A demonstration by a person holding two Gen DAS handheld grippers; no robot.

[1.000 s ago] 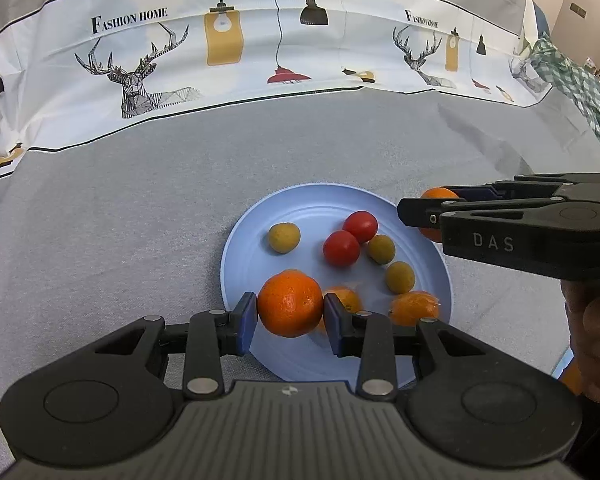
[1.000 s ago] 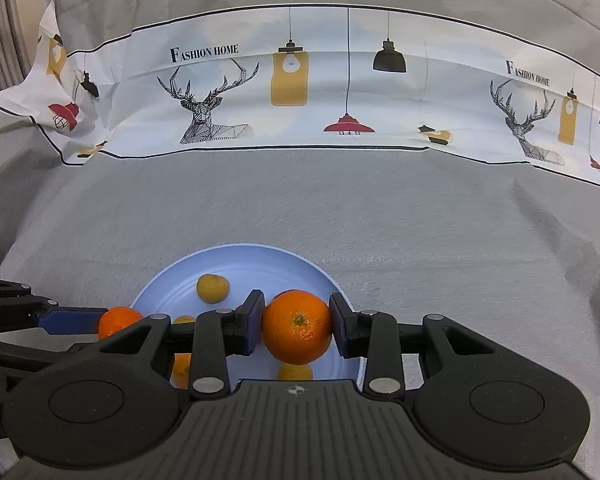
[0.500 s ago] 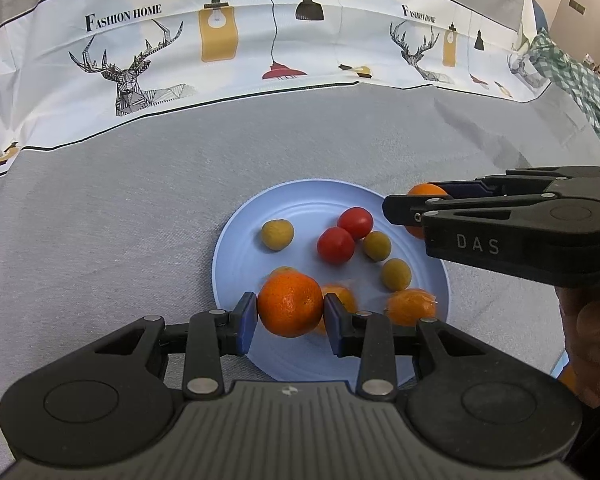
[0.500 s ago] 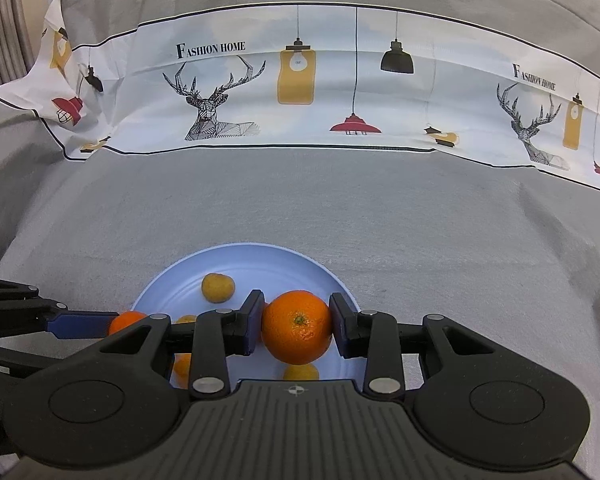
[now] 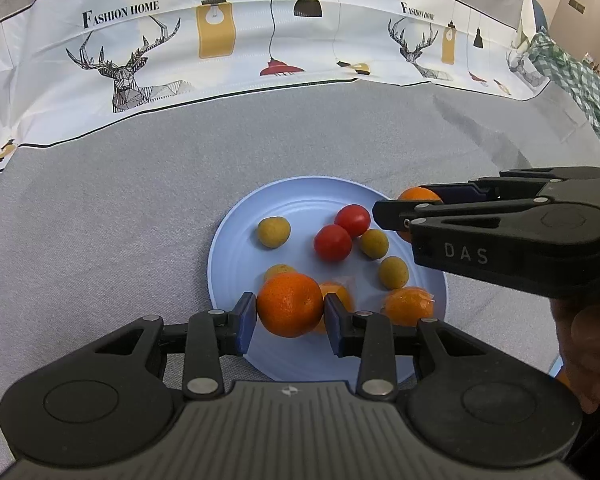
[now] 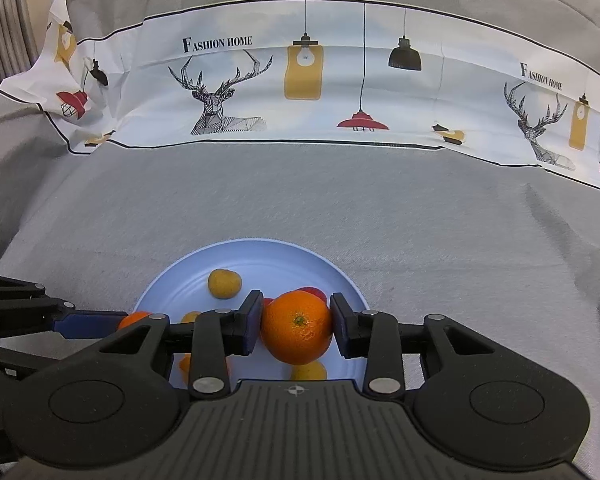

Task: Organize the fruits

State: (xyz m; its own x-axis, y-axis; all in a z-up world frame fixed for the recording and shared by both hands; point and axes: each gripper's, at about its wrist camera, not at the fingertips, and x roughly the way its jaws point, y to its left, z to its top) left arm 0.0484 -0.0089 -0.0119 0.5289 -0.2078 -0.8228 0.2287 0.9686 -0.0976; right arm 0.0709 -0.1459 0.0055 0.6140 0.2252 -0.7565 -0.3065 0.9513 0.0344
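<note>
Left gripper (image 5: 290, 314) jaws are closed on an orange (image 5: 290, 305), pads pressed on its two sides, fruit fully between them. It hangs over the near part of the blue plate (image 5: 228, 248). Right gripper (image 6: 296, 326) jaws likewise clamp a second orange (image 6: 296, 327), stem end facing the camera, over the plate's right half.

Step in hand, as judged: setting both oranges down on the plate. To do it well: lower each until it sits on a bare patch, then open slowly so it does not roll. Keep the two grippers apart; the right one crosses in just ahead-right of the left jaws. Avoid dropping onto the small fruit underneath.

Plate contents, from the left wrist view: a yellow-green fruit (image 5: 274, 232) ahead-left of the left jaws; two tomatoes (image 5: 342, 232) touching each other, ahead-right; two more yellow-green fruits (image 5: 384, 258) further right, one touching a tomato. A wrapped orange-coloured piece (image 5: 408, 306) sits just right of the left jaws, another is partly hidden behind the held orange, and a small yellow fruit peeks out just ahead-left of it. The plate is crowded on the right, with bare space at far left.

The plate rests on a grey cloth surface (image 5: 120, 220); a printed deer-and-lamp banner (image 5: 260, 36) lies well beyond.
</note>
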